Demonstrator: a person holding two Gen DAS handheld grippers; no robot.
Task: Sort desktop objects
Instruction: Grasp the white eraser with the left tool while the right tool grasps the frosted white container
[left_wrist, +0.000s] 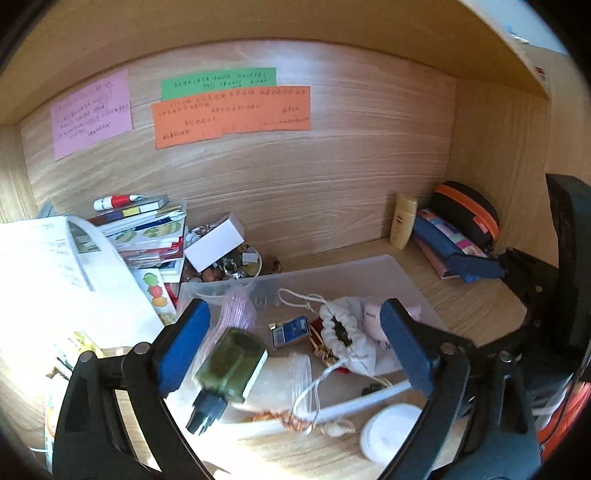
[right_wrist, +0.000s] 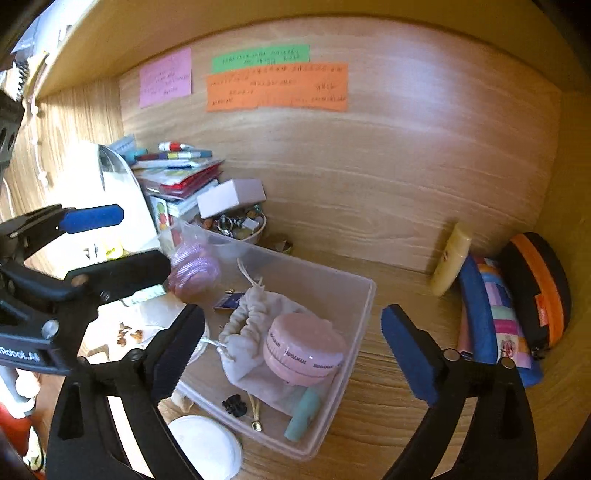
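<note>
A clear plastic bin (left_wrist: 332, 269) (right_wrist: 369, 291) stands on the wooden desk. In it lie a white drawstring pouch (left_wrist: 347, 332) (right_wrist: 251, 325), a pink round case (right_wrist: 303, 347), a blue card box (left_wrist: 291, 330) and a purple coil (right_wrist: 195, 269). My left gripper (left_wrist: 295, 308) (right_wrist: 142, 240) hangs open over the bin's left end. A dark green bottle (left_wrist: 231, 363) with a black cap, blurred and tilted cap-down, is beside its left pad and is not pinched. My right gripper (right_wrist: 293, 314) stands wide open above the pink case with nothing gripped.
A book stack (left_wrist: 147, 229), a white box (left_wrist: 214, 240) and a bowl of trinkets (right_wrist: 243, 225) crowd the back left. A cream lotion bottle (right_wrist: 450, 258), a blue pencil case (right_wrist: 495, 314) and a black-orange case (right_wrist: 539, 288) line the right. A white round lid (right_wrist: 207, 443) lies in front.
</note>
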